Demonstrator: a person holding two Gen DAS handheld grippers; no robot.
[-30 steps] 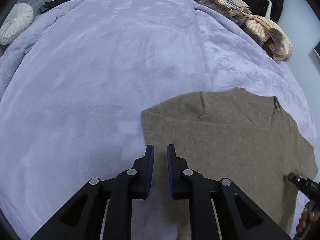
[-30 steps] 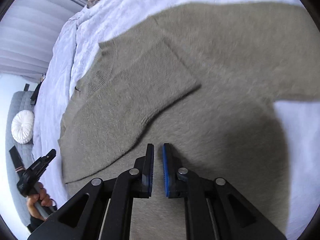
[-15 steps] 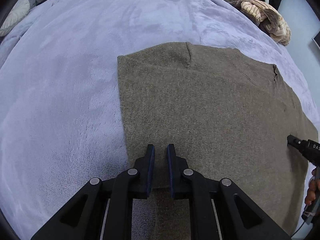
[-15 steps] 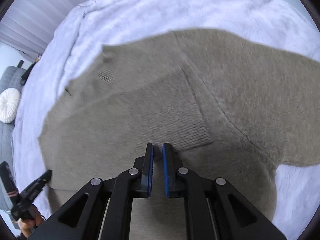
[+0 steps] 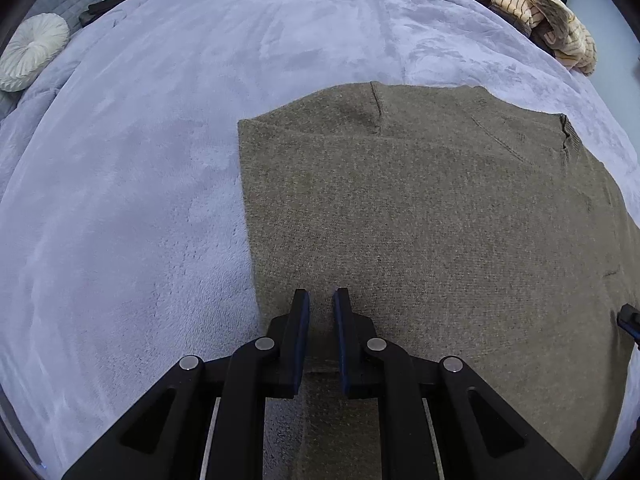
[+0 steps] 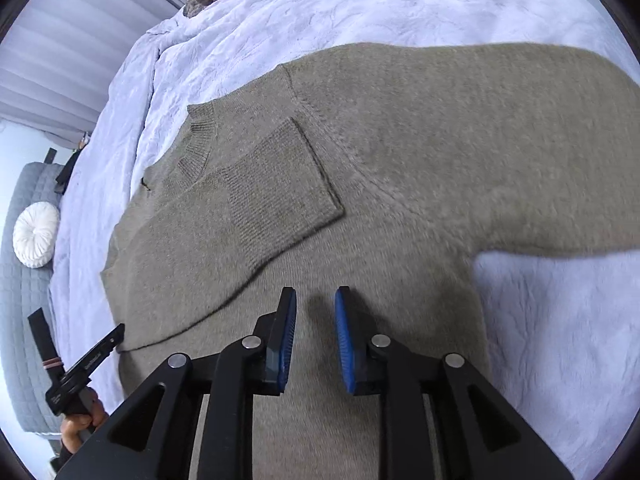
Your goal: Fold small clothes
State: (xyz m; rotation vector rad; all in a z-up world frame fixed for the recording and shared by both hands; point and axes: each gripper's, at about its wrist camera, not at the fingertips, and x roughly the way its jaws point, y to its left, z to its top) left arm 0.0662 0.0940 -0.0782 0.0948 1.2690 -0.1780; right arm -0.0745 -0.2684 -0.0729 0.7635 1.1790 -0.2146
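Left wrist view: left gripper [image 5: 321,300] nearly closed, nothing pinched, over the olive sweater [image 5: 420,216], now larger in frame, centre to 3 o'clock on the lilac blanket [image 5: 140,160]. Right wrist view: right gripper [image 6: 315,300], closed a second ago, opening empty at 6 o'clock; folded sleeve [image 6: 256,204] lies released at 10 o'clock, so that fold looks done.

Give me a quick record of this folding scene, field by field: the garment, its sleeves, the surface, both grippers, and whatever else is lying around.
garment: olive knit sweater, lying flat
left sleeve: folded over the body, cuff near the collar
right sleeve: spread out to the side
surface: lavender blanket
left gripper: nearly closed, over the sweater, grip unclear
right gripper: jaws opening, nothing between them
other: pile of clothes at the far edge; round white cushion
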